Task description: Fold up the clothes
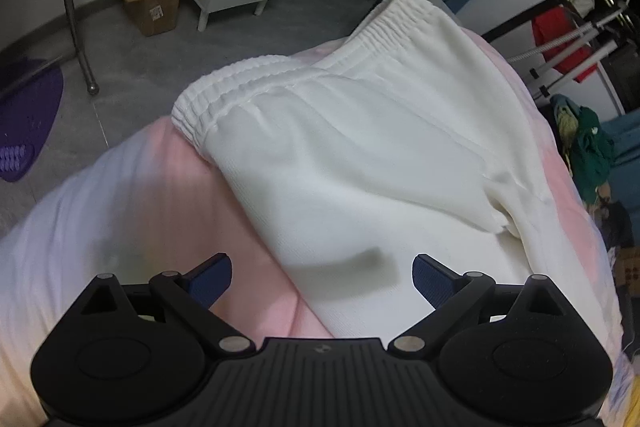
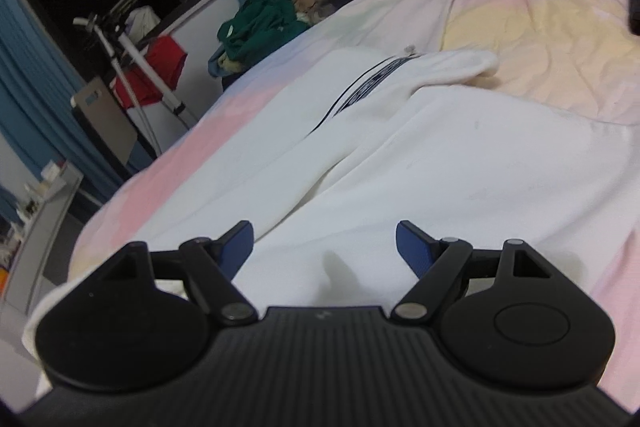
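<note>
Hovering low over white cloth: left gripper [image 1: 322, 277], jaws spread wide, nothing between them. Same for right gripper [image 2: 325, 247] — jaws apart, empty, just above the fabric. White trousers [image 1: 360, 155] spread on the bed [image 1: 168, 195], on the pink-and-yellow cover, waistband [image 1: 256, 79] at the far end in the left view, legs running off toward the far side in the right view, dark stripe [image 2: 360, 91] down one leg. Looks soft, light, a bit thick and fleecy; bound to sag and drape when lifted, not slippery. Best pinched at an edge: elastic waistband for a firm bite, or a cuff [image 2: 468, 65]. Hard to say whether laid out flat or already folded once along the legs; one leg seems to overlap the other. Near edge of the cloth hidden under both grippers. Second cuff not made out. Right view blurred.
</note>
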`<control>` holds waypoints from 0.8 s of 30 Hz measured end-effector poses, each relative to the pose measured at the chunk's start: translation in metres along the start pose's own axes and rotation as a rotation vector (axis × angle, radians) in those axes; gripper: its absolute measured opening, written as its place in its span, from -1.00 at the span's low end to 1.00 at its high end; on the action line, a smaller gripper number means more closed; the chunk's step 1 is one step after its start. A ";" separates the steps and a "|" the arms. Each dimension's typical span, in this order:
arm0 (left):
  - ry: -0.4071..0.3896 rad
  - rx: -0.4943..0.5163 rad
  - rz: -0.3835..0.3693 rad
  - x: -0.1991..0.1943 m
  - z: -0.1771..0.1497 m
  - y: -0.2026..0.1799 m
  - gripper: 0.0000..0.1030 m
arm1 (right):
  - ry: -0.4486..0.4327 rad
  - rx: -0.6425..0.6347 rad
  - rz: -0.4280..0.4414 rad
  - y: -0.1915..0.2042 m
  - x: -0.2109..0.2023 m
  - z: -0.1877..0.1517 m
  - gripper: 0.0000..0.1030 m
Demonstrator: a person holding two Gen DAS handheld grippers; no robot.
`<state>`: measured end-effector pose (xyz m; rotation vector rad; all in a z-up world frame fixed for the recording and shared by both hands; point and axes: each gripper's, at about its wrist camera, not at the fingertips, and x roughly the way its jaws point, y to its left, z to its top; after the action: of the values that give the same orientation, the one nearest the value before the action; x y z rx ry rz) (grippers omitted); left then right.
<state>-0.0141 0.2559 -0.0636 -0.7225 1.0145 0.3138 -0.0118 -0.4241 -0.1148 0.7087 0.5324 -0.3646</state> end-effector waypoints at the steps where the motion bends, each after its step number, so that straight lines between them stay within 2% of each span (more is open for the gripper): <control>1: -0.006 -0.013 -0.004 0.003 0.000 0.002 0.90 | -0.007 0.014 0.006 -0.003 -0.004 0.002 0.56; 3: -0.012 -0.041 -0.028 0.010 0.000 0.005 0.90 | -0.005 0.030 -0.002 -0.007 -0.003 0.003 0.56; 7: 0.007 -0.104 -0.128 0.029 -0.002 0.002 0.90 | 0.001 0.059 -0.021 -0.016 -0.002 0.005 0.57; 10: -0.002 -0.111 -0.181 0.035 0.000 0.001 0.87 | 0.009 0.073 -0.037 -0.019 0.001 0.005 0.57; 13: -0.027 -0.076 -0.228 0.032 0.000 -0.005 0.87 | 0.016 0.076 -0.040 -0.017 0.004 0.004 0.57; 19: -0.048 -0.052 -0.247 0.028 -0.003 -0.013 0.87 | -0.029 0.119 -0.052 -0.028 -0.005 0.010 0.57; 24: -0.039 -0.047 -0.248 0.027 -0.005 -0.015 0.87 | -0.123 0.119 -0.157 -0.044 -0.019 0.021 0.56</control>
<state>0.0048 0.2393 -0.0825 -0.8721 0.8721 0.1363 -0.0410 -0.4671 -0.1134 0.7554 0.4536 -0.5865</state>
